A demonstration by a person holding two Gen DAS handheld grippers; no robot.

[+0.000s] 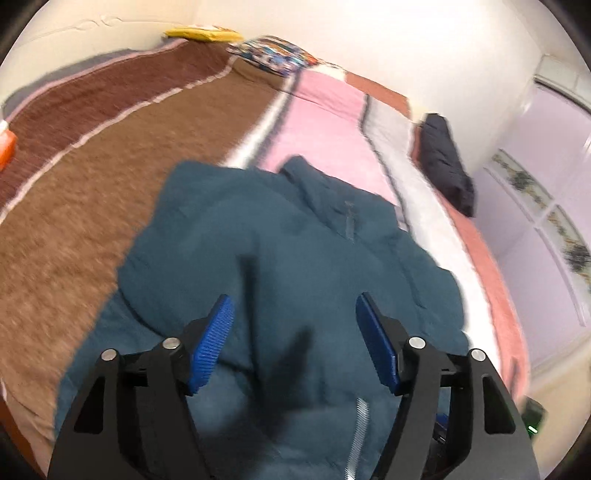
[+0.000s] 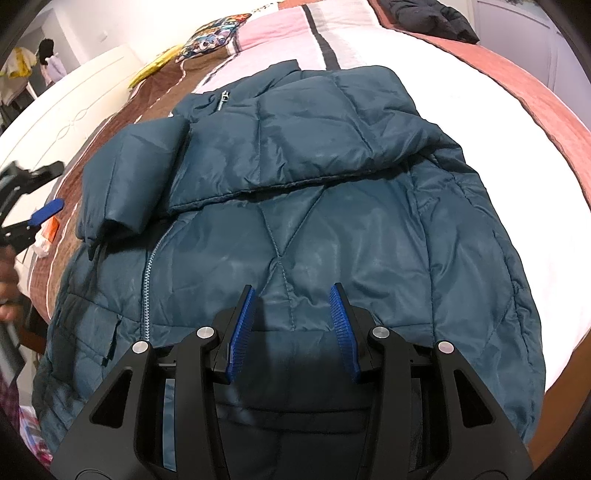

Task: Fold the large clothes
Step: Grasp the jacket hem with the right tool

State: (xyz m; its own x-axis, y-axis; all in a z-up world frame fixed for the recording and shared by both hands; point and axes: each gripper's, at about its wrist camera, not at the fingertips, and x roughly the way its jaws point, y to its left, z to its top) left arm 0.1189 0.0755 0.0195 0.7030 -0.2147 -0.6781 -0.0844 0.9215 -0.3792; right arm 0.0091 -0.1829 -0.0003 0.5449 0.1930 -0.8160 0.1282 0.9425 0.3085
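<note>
- Right now, nearest: right gripper (image 2: pixel 295 325) hovers over the jacket's lower front, blue pads partly apart, nothing between them, fabric under them not pinched.
- Left gripper (image 1: pixel 295 347) over the near part of the jacket, jaws wide, nothing gripped; frame blurred. In the right wrist view it shows at the far left edge (image 2: pixel 40 214), off the garment, beside a hand (image 2: pixel 7 273).
- Teal puffer jacket (image 2: pixel 295 229) lies flat on the bed, on the striped blanket (image 2: pixel 480 92). Long axis runs away from the camera: hem near, collar far.
- Zipper (image 2: pixel 147 273) runs along that axis, on the left of the front panel.
- One sleeve (image 2: pixel 129 177) is folded across the upper left, cuff pointing toward the near side.
- Upper part is folded over the chest, its edge crossing the jacket side to side (image 2: pixel 295 184).
- Farther: patterned pillow (image 2: pixel 214 37) and a yellow item (image 2: pixel 151 68) near the head of the bed.
- Black garment (image 2: pixel 432 16) at the far right edge of the bed, well apart from the jacket.
</note>
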